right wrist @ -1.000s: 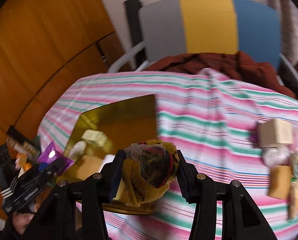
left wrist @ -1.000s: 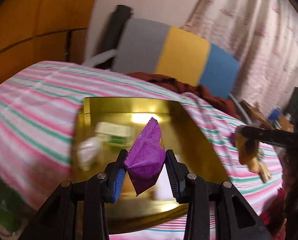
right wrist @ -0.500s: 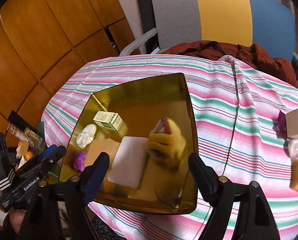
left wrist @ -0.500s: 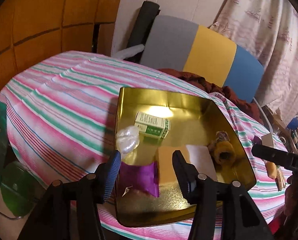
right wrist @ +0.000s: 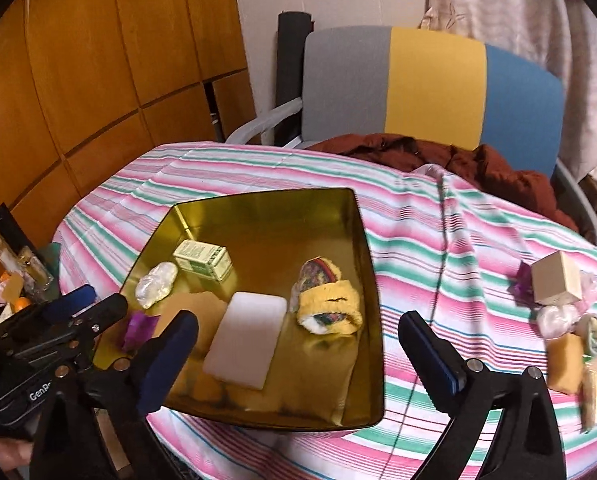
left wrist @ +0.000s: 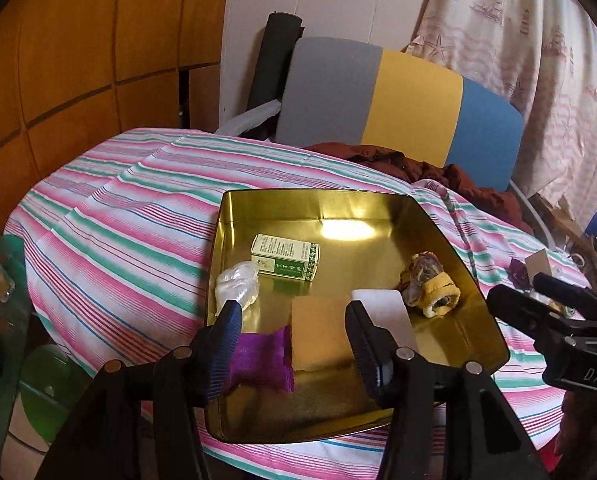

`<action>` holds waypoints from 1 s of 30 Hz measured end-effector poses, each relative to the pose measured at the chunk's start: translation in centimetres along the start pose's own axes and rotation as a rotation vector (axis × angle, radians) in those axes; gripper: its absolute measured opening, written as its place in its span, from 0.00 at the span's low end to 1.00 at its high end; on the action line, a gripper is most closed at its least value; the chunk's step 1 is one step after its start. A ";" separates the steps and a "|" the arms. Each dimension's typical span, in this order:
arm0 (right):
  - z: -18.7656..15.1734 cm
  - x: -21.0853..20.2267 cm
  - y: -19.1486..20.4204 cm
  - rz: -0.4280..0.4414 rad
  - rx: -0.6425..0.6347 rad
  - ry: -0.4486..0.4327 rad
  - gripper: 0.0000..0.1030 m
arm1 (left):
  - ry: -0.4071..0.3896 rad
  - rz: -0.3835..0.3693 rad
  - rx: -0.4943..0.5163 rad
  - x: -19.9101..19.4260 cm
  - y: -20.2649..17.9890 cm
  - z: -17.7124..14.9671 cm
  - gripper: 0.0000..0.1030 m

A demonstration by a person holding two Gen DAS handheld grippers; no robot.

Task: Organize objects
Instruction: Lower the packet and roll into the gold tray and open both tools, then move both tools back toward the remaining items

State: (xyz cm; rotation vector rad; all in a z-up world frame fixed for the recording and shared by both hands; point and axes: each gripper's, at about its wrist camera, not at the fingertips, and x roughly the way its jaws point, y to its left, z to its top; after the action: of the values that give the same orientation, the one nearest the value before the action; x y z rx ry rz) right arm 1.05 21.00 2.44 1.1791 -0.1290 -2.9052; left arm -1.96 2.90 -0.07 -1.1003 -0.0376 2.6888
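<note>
Gold metal tray (left wrist: 438, 220) sits mid-bench on striped cloth, collecting sorted items: purple crinkled sachet (left wrist: 258, 354) at 7 o'clock, yellow knitted roll (right wrist: 328, 302) at 3. Left tongs (left wrist: 292, 344) and right tongs (right wrist: 296, 354) both gape, empty. Loose pile (right wrist: 566, 320) lies well apart, likely next.

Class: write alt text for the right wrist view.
The open right gripper hovers over a gold tray holding a rolled yellow cloth, white pad, green box and clear wrapper on a striped tablecloth.
</note>
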 end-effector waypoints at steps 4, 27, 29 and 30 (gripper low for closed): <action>-0.2 -0.2 -0.4 -0.030 0.014 -0.016 1.00 | -0.006 0.008 0.021 -0.3 -0.7 -0.2 0.53; -1.1 -1.4 -5.5 -0.137 0.083 -0.046 1.00 | -0.010 -0.014 0.188 -0.7 -5.7 -0.7 0.53; -1.2 -1.6 -6.5 -0.155 0.093 -0.046 1.00 | -0.008 -0.022 0.200 -0.6 -6.3 -0.7 0.53; -1.2 -1.8 -7.2 -0.164 0.102 -0.045 1.00 | -0.006 -0.026 0.207 -0.5 -6.6 -0.7 0.53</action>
State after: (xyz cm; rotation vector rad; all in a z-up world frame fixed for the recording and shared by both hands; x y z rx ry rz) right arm 3.35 28.17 2.25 1.1931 -0.1916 -3.1033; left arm 0.23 9.17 0.49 -1.0211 0.2195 2.6026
